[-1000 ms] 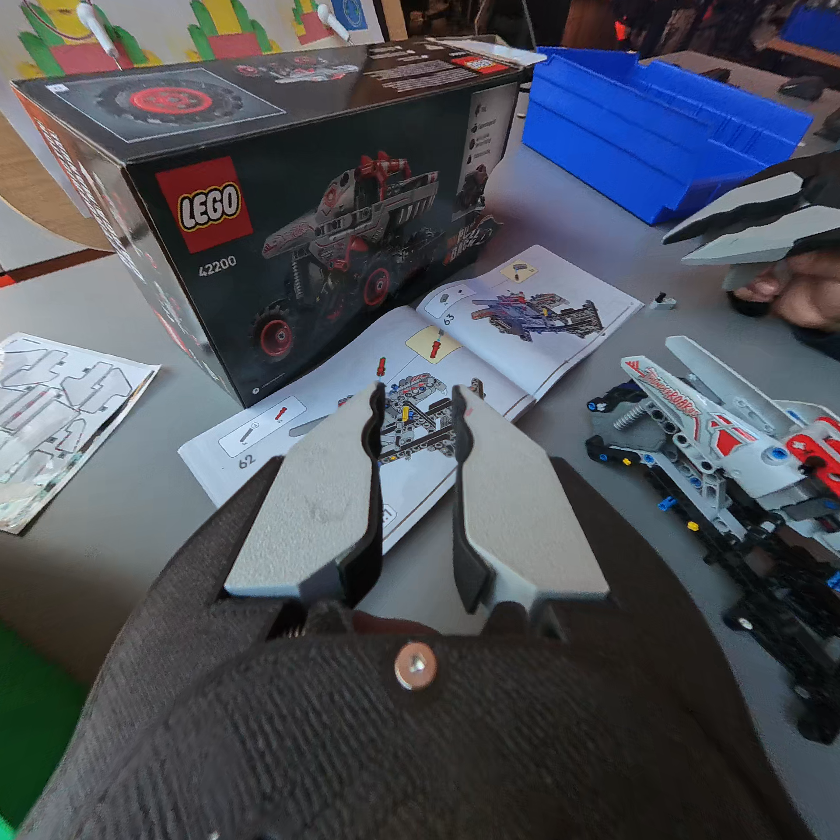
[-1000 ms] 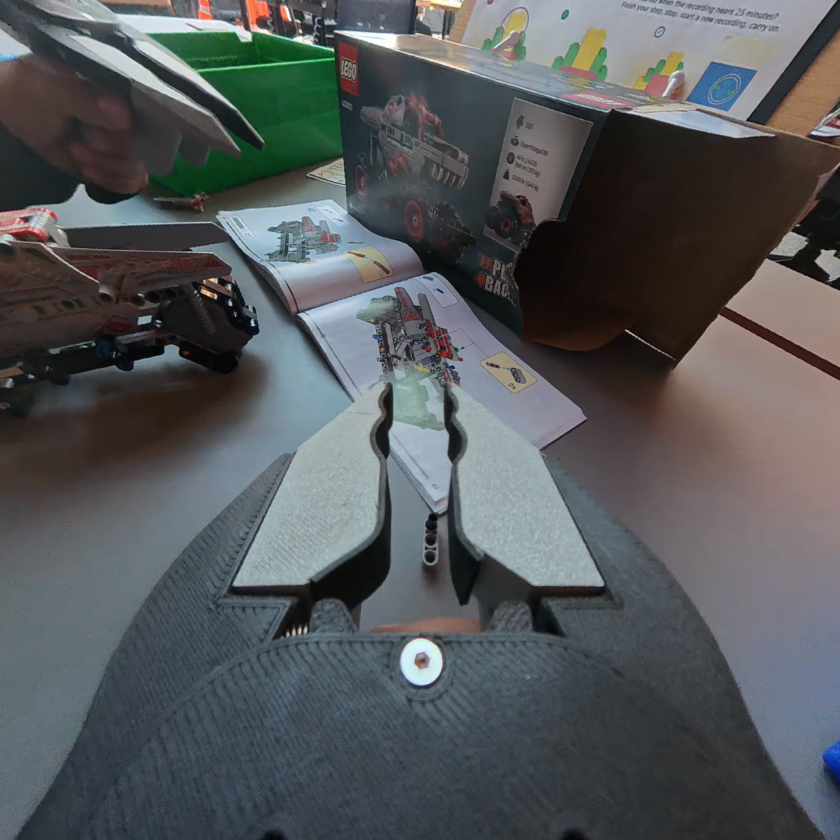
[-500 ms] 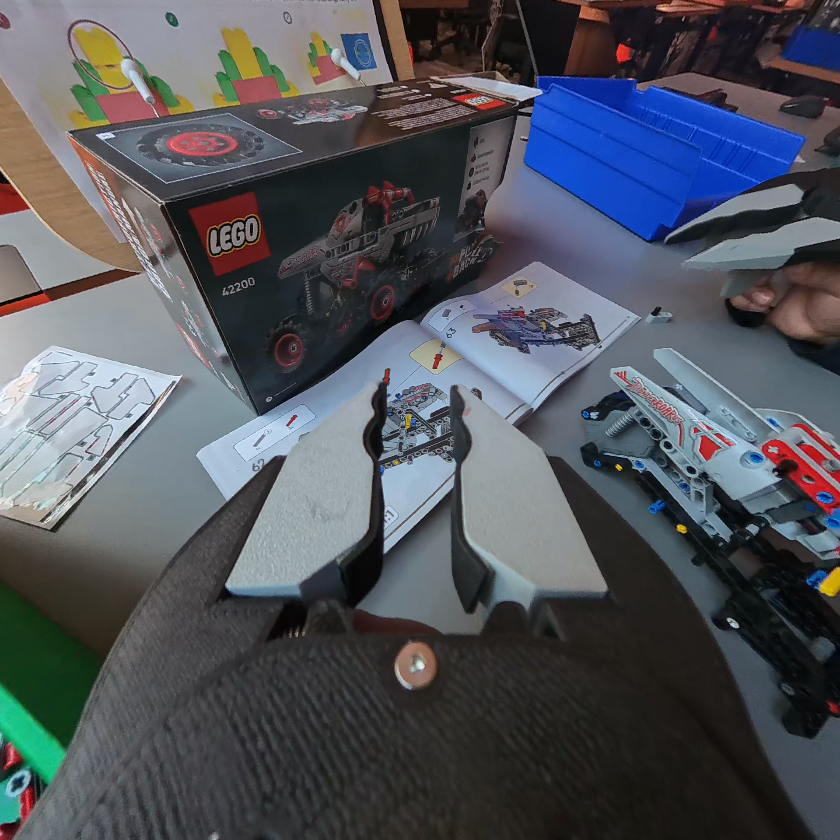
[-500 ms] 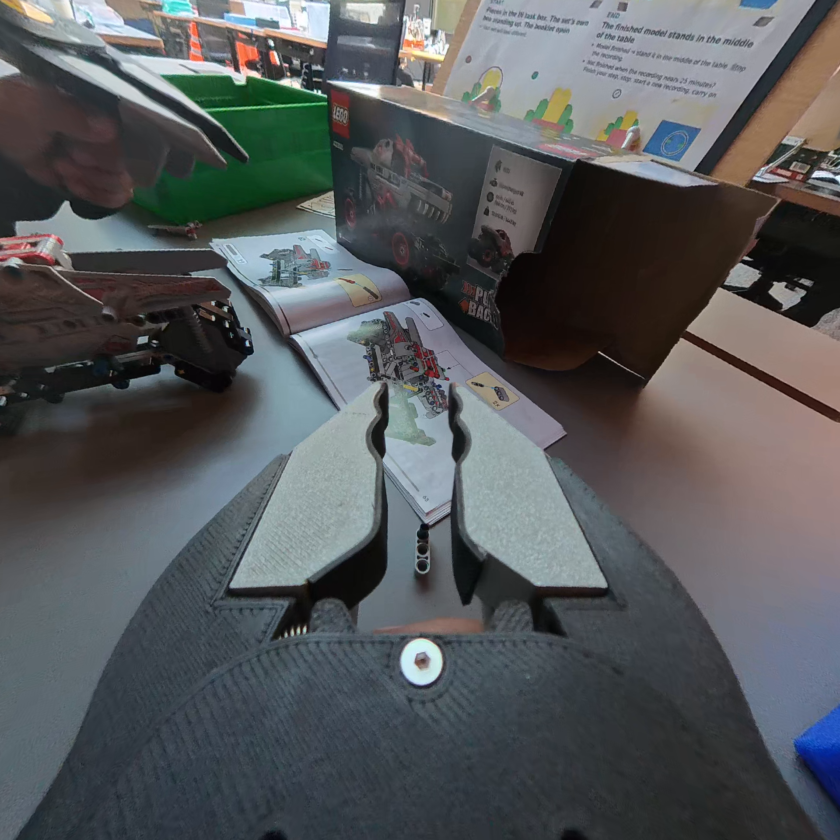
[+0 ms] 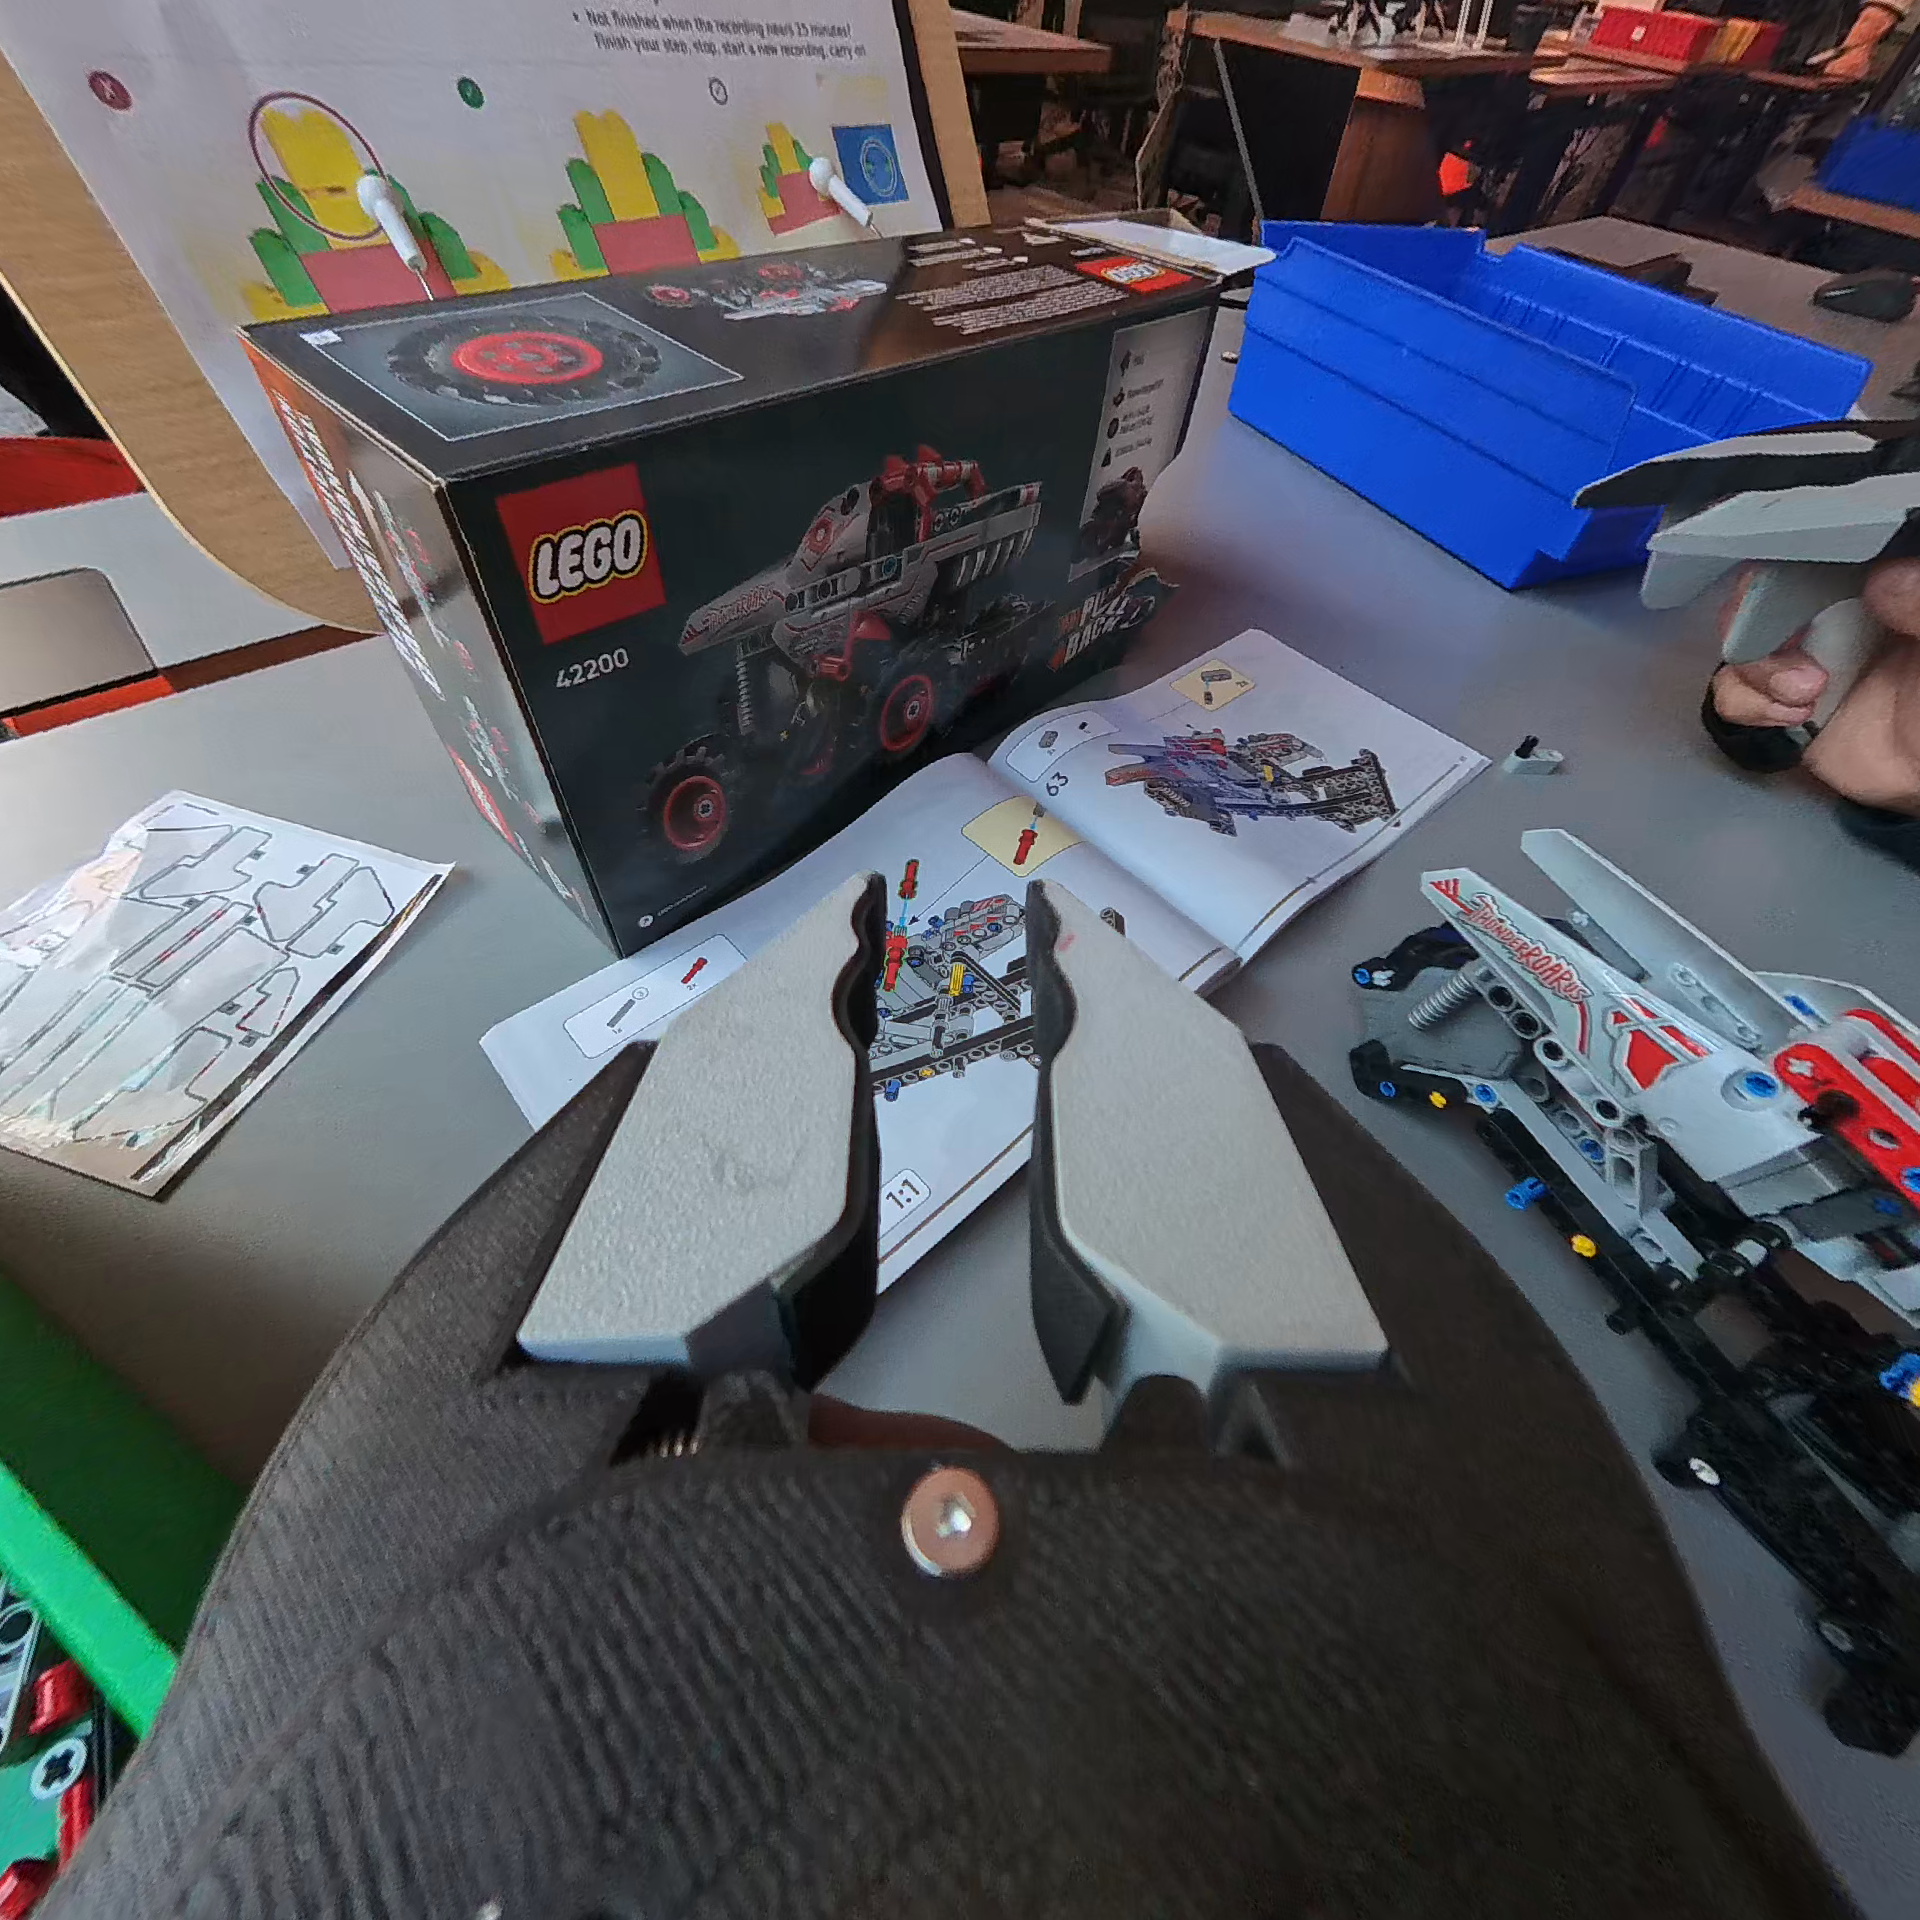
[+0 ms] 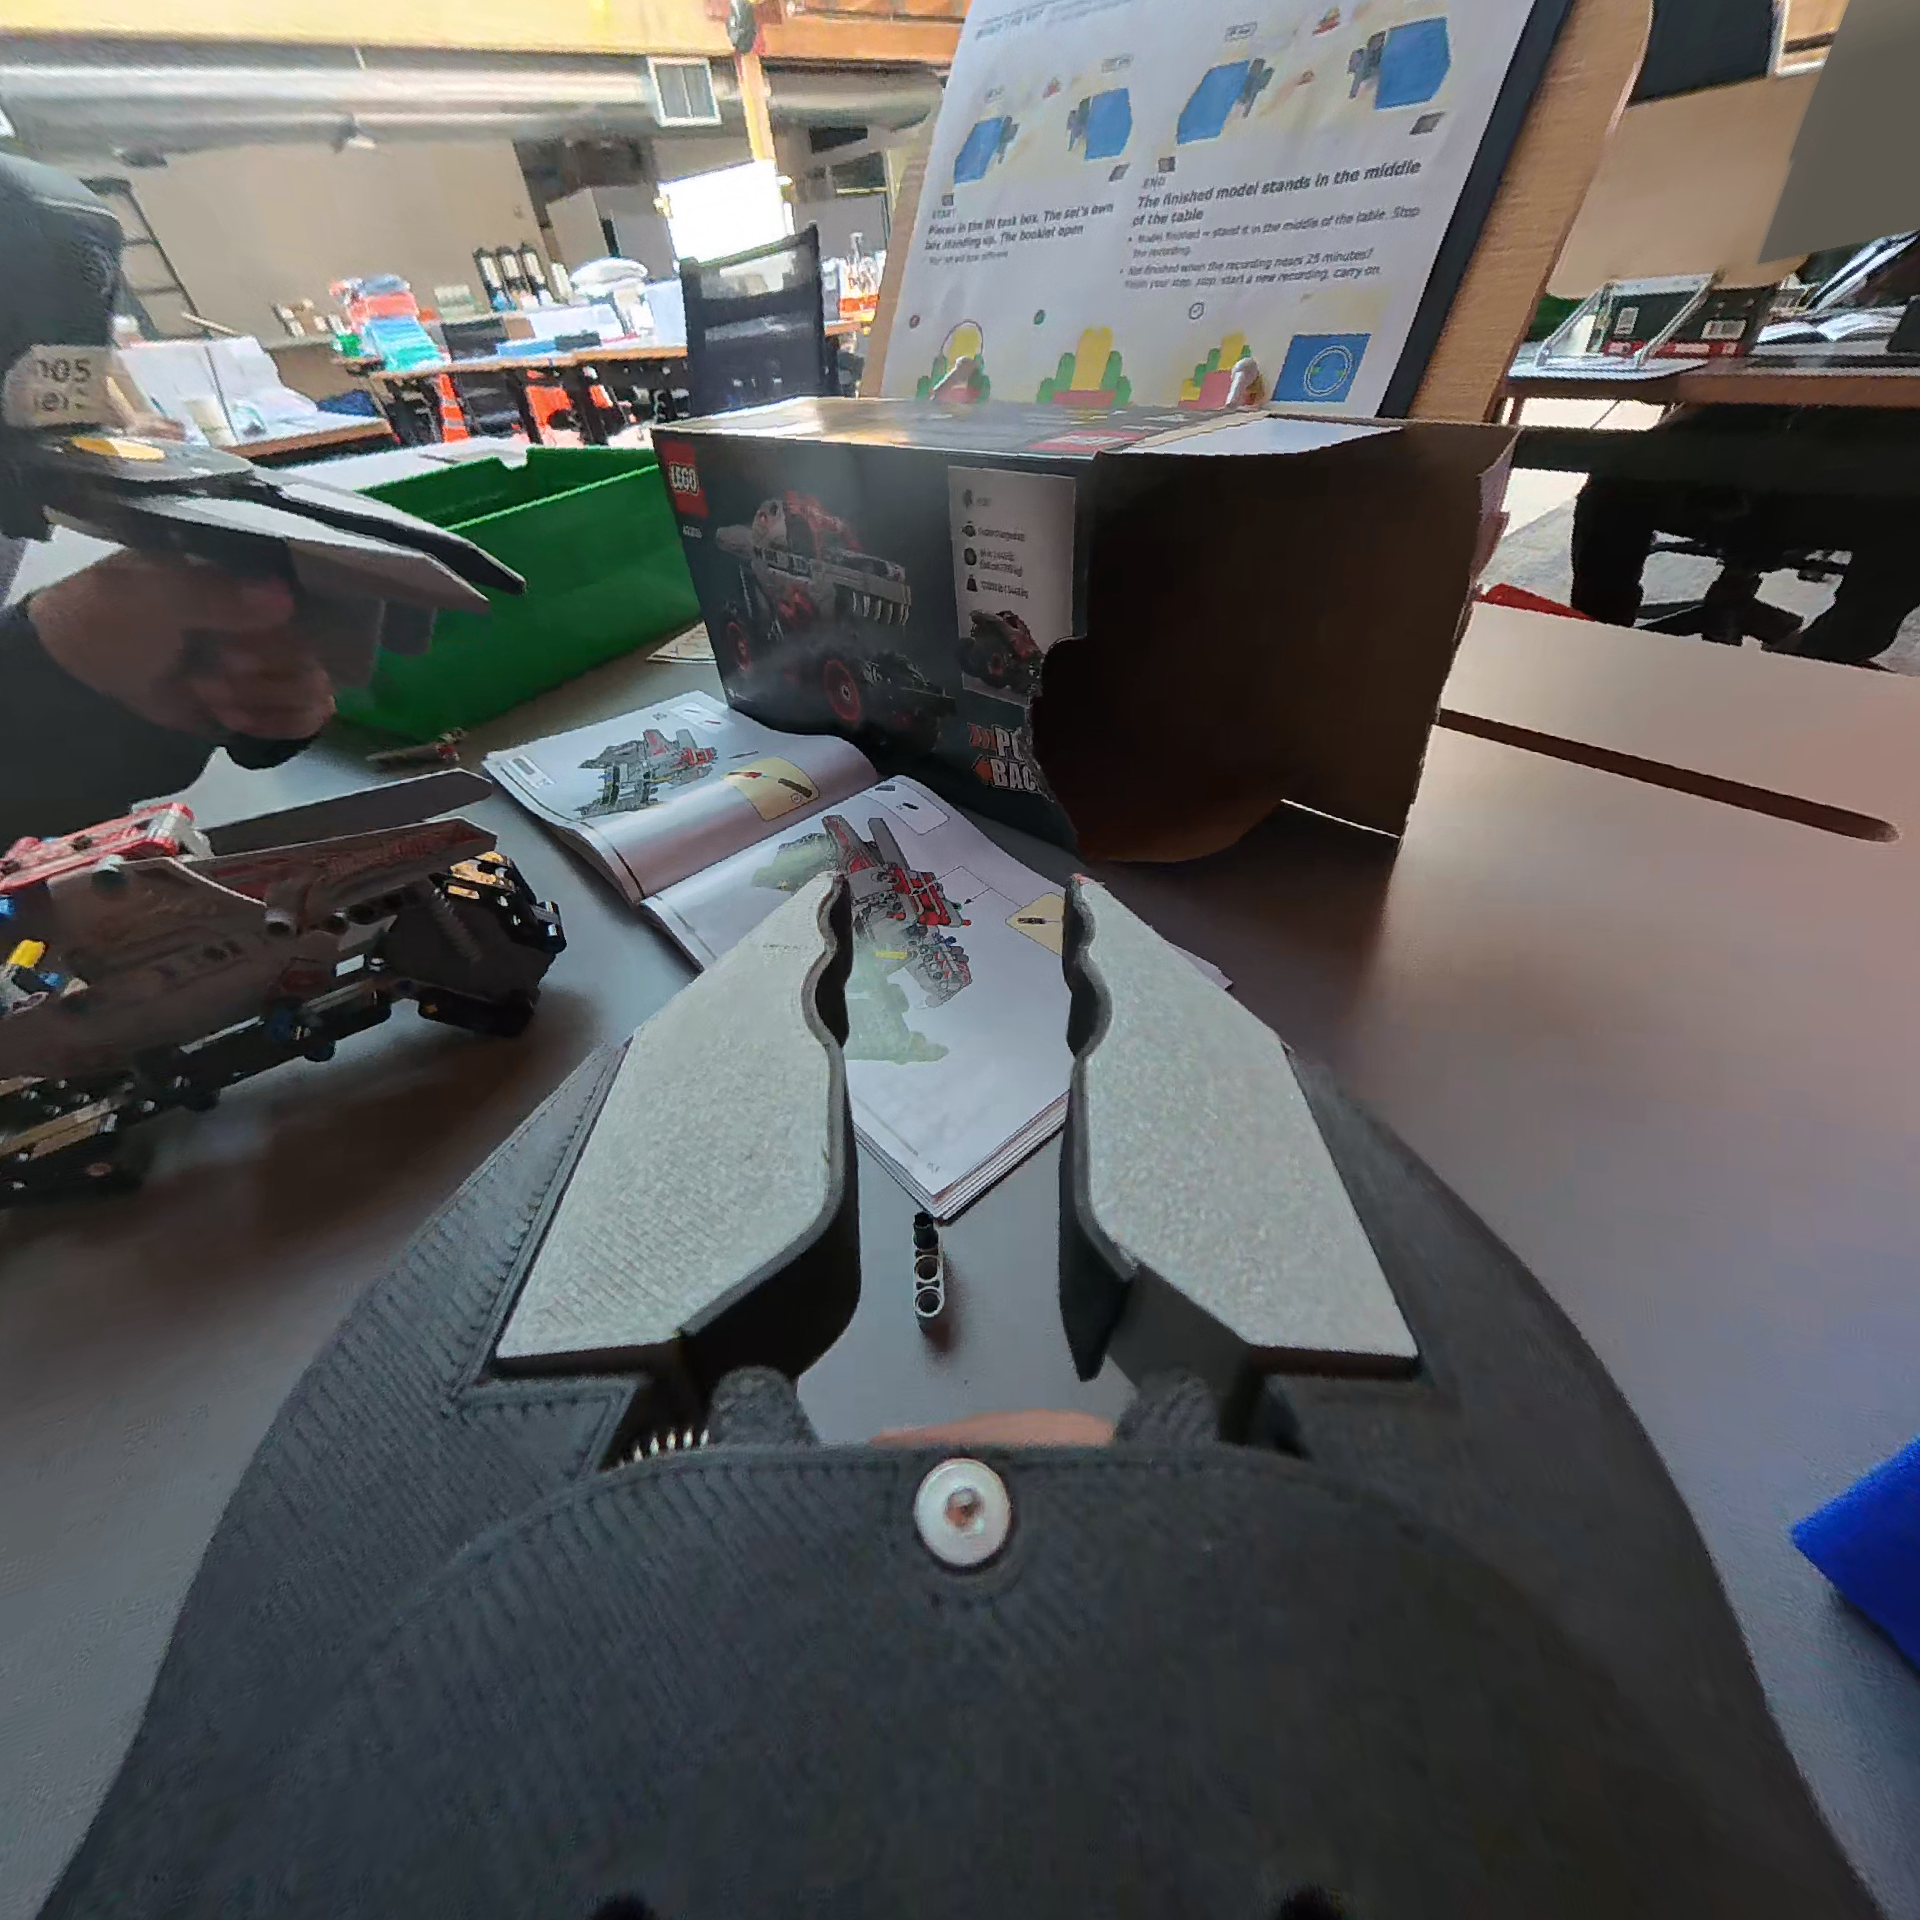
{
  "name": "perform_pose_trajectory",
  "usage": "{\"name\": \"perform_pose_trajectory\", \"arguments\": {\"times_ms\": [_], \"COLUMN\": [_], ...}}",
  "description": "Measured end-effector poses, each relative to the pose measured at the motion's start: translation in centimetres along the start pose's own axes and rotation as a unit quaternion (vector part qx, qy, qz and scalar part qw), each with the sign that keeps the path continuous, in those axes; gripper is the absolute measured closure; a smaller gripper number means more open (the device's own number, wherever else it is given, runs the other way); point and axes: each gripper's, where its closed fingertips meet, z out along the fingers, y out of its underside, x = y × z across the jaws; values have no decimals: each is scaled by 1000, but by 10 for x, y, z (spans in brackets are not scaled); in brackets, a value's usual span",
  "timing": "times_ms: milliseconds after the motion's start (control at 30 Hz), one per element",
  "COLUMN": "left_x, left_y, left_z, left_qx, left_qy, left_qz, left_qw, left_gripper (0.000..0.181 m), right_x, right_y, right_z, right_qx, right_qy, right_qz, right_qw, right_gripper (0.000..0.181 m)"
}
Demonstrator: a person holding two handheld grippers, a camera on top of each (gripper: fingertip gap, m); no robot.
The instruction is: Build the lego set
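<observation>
My left gripper (image 5: pixel 954 894) hovers open and empty over the open instruction booklet (image 5: pixel 1195 831). It also shows in the right wrist view (image 6: pixel 312 551), held in a hand at the left. My right gripper (image 6: pixel 956 894) is open and empty above the booklet's (image 6: pixel 727 821) near corner. A small grey beam (image 6: pixel 928 1273) lies on the table below its fingers, untouched. The part-built grey, red and black truck model (image 5: pixel 1662 1122) lies on the table to the right of the booklet, at the left in the right wrist view (image 6: pixel 239 935). My right gripper also shows at the far right in the left wrist view (image 5: pixel 1631 525).
The dark set box (image 5: pixel 779 582) stands behind the booklet. A sticker sheet (image 5: pixel 177 977) lies at the left. A blue bin (image 5: pixel 1507 364) sits at the back right, a green bin (image 6: pixel 540 582) beyond the left gripper. A small grey piece with a black pin (image 5: pixel 1532 756) lies by the booklet. My right fingertips sit around 30 cm from my left ones.
My right gripper's jaws have opened wider, on nothing. Both grippers have risen and tilted up a little. The left jaws stay about the same. The small grey beam has not moved.
</observation>
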Motion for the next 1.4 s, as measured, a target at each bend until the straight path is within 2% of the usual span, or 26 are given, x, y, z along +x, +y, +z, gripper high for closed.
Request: {"name": "perform_pose_trajectory", "arguments": {"times_ms": [1400], "left_x": [0], "left_y": [1], "left_z": [1], "left_qx": [1], "left_qy": [-1], "left_qz": [3], "left_qw": [1000], "left_gripper": [158], "right_x": [-1], "right_y": [-4], "right_z": [-1], "right_qx": [6], "right_qy": [9], "right_qz": [-18], "right_qw": [1000], "right_gripper": [151]}}
